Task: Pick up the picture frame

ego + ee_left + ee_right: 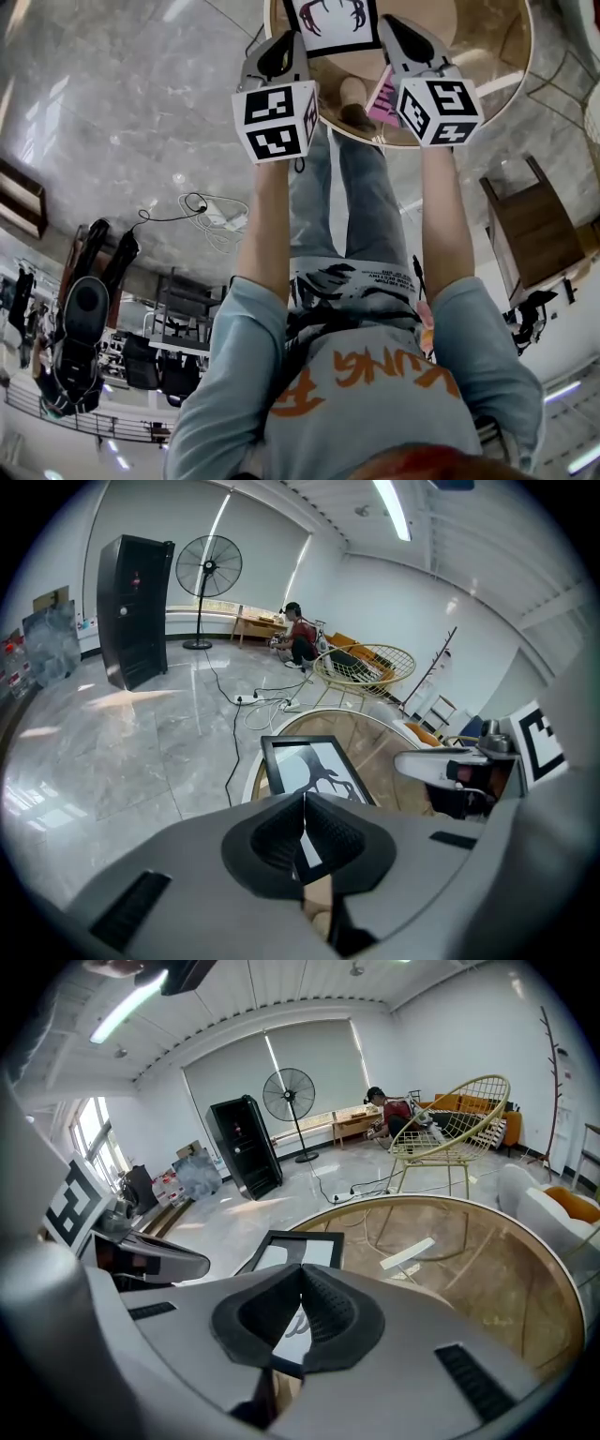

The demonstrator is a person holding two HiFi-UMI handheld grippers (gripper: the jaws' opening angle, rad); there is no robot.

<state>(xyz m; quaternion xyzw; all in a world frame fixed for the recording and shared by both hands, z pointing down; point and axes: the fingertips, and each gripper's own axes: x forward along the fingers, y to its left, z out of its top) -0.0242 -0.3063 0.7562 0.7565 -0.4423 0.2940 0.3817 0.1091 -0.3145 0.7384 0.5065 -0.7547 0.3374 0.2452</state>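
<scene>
The picture frame (330, 23) has a black border and a white sheet with a dark branching drawing. It lies flat near the edge of a round glass table (487, 75). My left gripper (284, 47) hangs at the frame's left side and my right gripper (398, 33) at its right side, both above the table. In the left gripper view the frame (314, 766) shows just past the shut left gripper (303, 819). The right gripper view has the frame (298, 1249) beyond the shut right gripper (301, 1299). Nothing is between either pair of pads.
A pink object (382, 98) lies under the right gripper near the person's shoes. A white strip (408, 1252) rests on the table. A wooden stool (534, 225) stands right; cables (211, 211) trail on the marble floor. A wire chair (366, 667), fan (208, 569) and black cabinet (134, 607) stand farther off.
</scene>
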